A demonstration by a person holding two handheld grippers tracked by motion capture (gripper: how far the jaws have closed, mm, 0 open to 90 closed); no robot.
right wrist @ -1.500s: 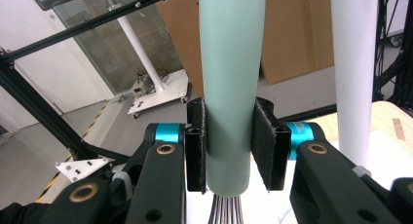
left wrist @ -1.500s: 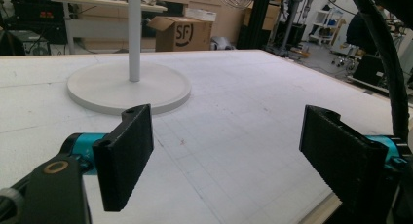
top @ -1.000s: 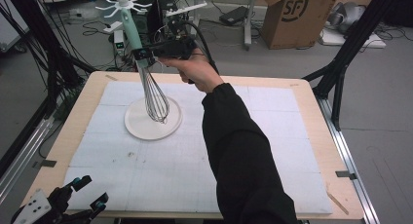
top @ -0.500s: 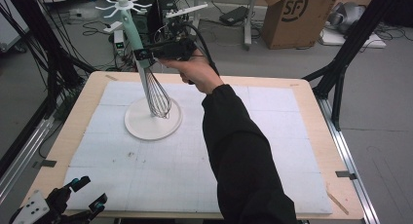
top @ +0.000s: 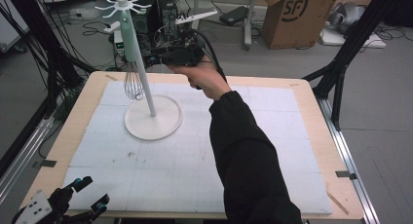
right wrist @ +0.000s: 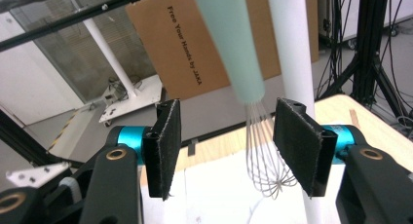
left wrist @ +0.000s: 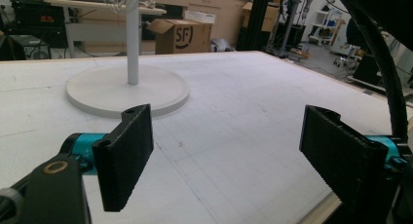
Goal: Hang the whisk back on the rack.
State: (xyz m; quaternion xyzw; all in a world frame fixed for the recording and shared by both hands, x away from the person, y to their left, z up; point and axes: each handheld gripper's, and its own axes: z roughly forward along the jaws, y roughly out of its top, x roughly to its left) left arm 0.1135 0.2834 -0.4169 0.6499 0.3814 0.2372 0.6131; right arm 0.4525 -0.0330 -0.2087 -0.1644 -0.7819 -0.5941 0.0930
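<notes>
High view: whisk (top: 131, 80) hangs from a hook on the white stand (top: 146, 95), over its base. Light, springy wires, smooth handle, so grip the handle. Right gripper (top: 168, 56) fingers have just been opening, apart beside it; left gripper (top: 87, 197) fingers apart near surface (top: 195, 160) edge.

Lighting: even, diffuse, from overhead; moderately bright, no hard glare. Shadows: soft and faint on the white worktop (top: 195, 151) below the right claw (top: 155, 52); a slightly darker patch beneath the left claw (left wrist: 224, 151). Focus: in the right gripper view, the pale green whisk handle (right wrist: 229, 39) just beyond the claw (right wrist: 224, 146) is blurred, the pads sharper. High view: soft, grainy. Distortion: mild wide-angle stretching at the frame edges of both gripper views.
</notes>
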